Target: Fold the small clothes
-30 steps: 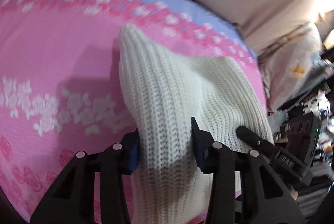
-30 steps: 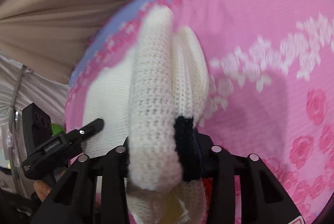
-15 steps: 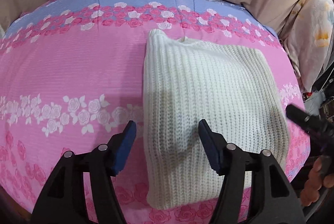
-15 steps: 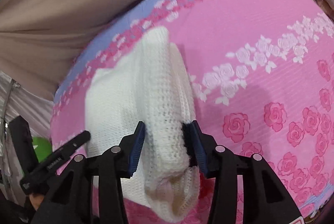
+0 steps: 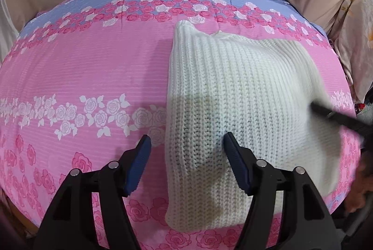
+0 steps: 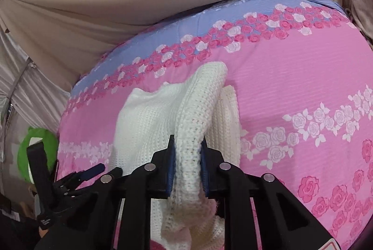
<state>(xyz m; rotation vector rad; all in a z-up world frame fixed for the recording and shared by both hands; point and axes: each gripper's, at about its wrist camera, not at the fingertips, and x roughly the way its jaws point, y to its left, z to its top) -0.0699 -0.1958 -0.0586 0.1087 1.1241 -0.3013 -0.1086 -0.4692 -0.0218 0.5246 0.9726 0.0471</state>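
Bed surface: pink ribbed bedspread (image 5: 93,68) printed with white and dark-pink rose bands and a lavender-blue far border, carrying one cream-white chunky rib-knit garment (image 5: 233,96), folded, on its right half, one edge raised off the cover.

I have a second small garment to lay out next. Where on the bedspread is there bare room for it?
The wide pink stretch of bedspread left of the white knit sweater, up to the blue band, is bare. The right side is crowded: sweater, the right gripper pinching its edge, bed edge close. The left gripper hangs open over the sweater's left edge.
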